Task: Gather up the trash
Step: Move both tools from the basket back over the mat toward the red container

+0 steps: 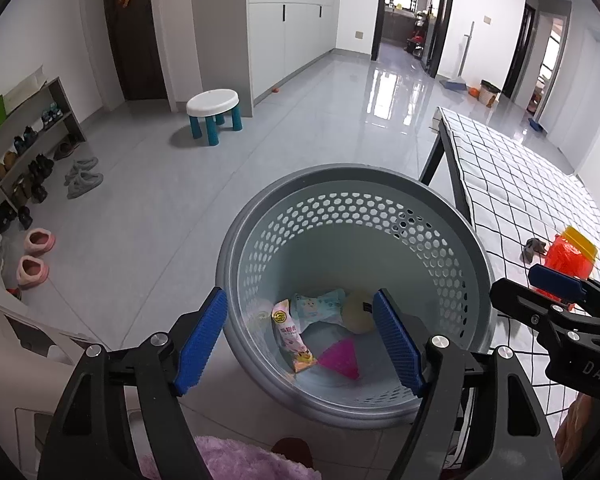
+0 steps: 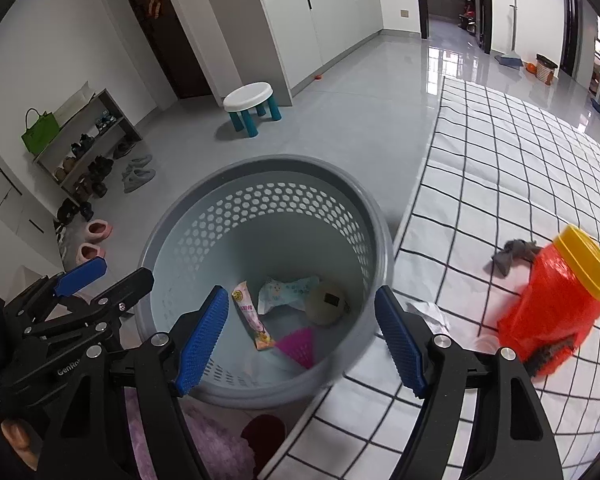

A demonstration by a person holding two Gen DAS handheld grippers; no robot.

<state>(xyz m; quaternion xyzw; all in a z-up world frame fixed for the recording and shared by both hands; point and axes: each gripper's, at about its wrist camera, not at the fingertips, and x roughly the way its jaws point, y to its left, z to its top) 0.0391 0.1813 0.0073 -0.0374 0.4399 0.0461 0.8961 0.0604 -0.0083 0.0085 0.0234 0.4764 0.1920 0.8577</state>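
Note:
A grey perforated bin (image 1: 352,184) (image 2: 260,168) stands on the floor beside the checked table (image 1: 520,184) (image 2: 500,152). Inside lie a pink snack wrapper (image 1: 290,334) (image 2: 252,316), a wipes packet (image 1: 320,306) (image 2: 286,292), a pale ball (image 1: 358,312) (image 2: 326,302) and a magenta piece (image 1: 340,358) (image 2: 298,346). My left gripper (image 1: 300,346) is open and empty above the bin. My right gripper (image 2: 300,346) is open and empty over the bin's right rim. On the table lie a red jar with a yellow lid (image 2: 556,300) (image 1: 570,256), a grey scrap (image 2: 514,254) (image 1: 534,248) and crumpled white paper (image 2: 428,314).
A white stool with teal legs (image 1: 214,114) (image 2: 252,106) stands further out on the floor. A shoe rack (image 1: 28,148) (image 2: 88,144) and slippers (image 1: 36,254) line the left wall. Purple fluffy fabric (image 1: 236,460) is at the bottom edge.

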